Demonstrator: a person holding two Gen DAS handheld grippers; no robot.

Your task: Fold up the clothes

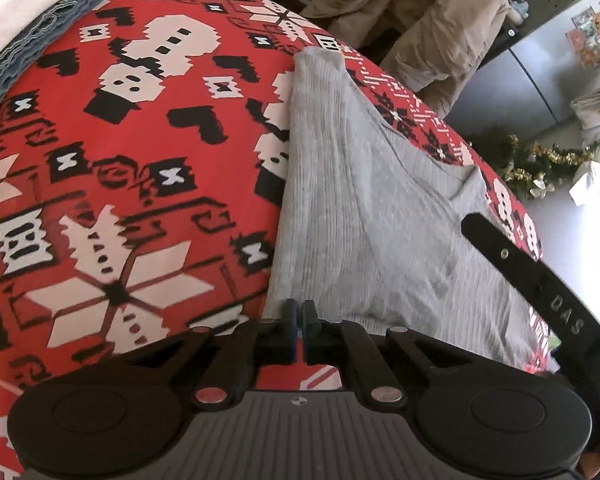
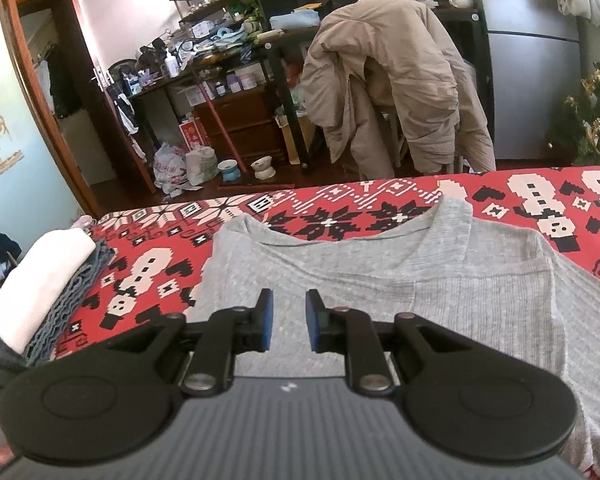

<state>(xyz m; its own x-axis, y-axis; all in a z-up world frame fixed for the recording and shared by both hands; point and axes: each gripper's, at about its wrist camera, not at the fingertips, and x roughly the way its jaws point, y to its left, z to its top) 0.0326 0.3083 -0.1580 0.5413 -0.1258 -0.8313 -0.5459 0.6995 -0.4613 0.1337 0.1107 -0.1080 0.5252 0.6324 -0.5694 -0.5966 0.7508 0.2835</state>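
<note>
A grey ribbed garment (image 1: 360, 208) lies spread on the red patterned tablecloth (image 1: 140, 140). In the left wrist view my left gripper (image 1: 300, 310) is shut at the garment's near left edge, and the cloth runs in behind both fingertips. In the right wrist view the same grey garment (image 2: 380, 280) lies flat with its neckline toward the far table edge and its left side folded over. My right gripper (image 2: 288, 320) hovers open just above the garment's middle, with nothing between its blue pads (image 2: 267, 320).
A folded stack, white cloth (image 2: 40, 280) on blue-grey cloth (image 2: 76, 300), sits at the table's left end. A black bar (image 1: 520, 272) with lettering crosses the garment's right side. Beyond the table stand a chair with a beige coat (image 2: 392, 80), a fridge (image 2: 532, 60) and a decorated tree (image 2: 596, 120).
</note>
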